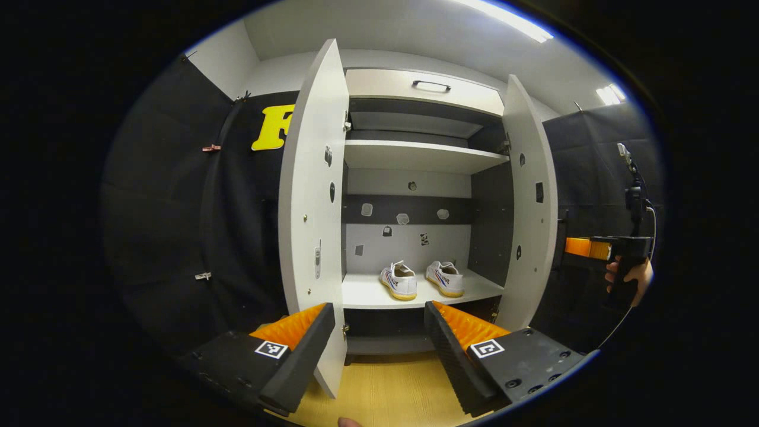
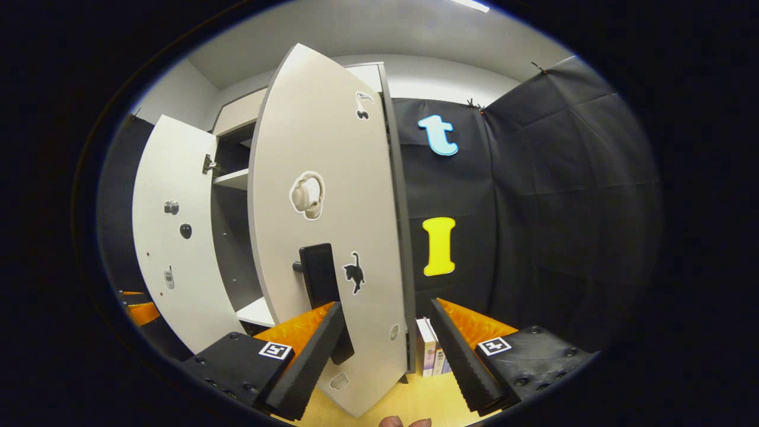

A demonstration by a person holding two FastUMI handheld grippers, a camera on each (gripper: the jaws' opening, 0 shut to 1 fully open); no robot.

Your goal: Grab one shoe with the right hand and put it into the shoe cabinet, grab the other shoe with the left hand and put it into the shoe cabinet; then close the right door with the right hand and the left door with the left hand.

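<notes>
In the left gripper view the shoe cabinet (image 1: pixel 415 178) stands open, both doors swung outward. Its lower shelf (image 1: pixel 367 293) carries two white sneakers side by side, toes toward the front edge: the left sneaker (image 1: pixel 399 280) sits near the middle of the shelf and the right sneaker (image 1: pixel 446 278) just beside it, closer to the right wall, the two apart by a narrow gap. The upper shelf (image 1: pixel 415 155) is higher up, and a closed drawer (image 1: pixel 424 89) with a dark handle tops the cabinet. Small stickers dot the back panel and the inner faces of the doors.

The left door (image 1: pixel 311 207) stands edge-on just beyond the left gripper (image 1: pixel 379 332), whose fingers are spread wide and hold nothing; the door's lower edge lies between them, nearer the left finger, and whether they touch cannot be told. The right door (image 1: pixel 531 207) is open too. Farther off to the right, a hand (image 1: pixel 631 276) holds the other gripper's body.

In the right gripper view the right door (image 2: pixel 332 207) fills the middle, its outer face bearing a dark handle (image 2: pixel 323 290) and stickers. The right gripper (image 2: pixel 385 350) is wide open and empty, with the door's lower edge between its fingers; the left finger lies just in front of the handle. Some books (image 2: pixel 430 356) stand on the wooden floor (image 2: pixel 379 409) beside the cabinet.
</notes>
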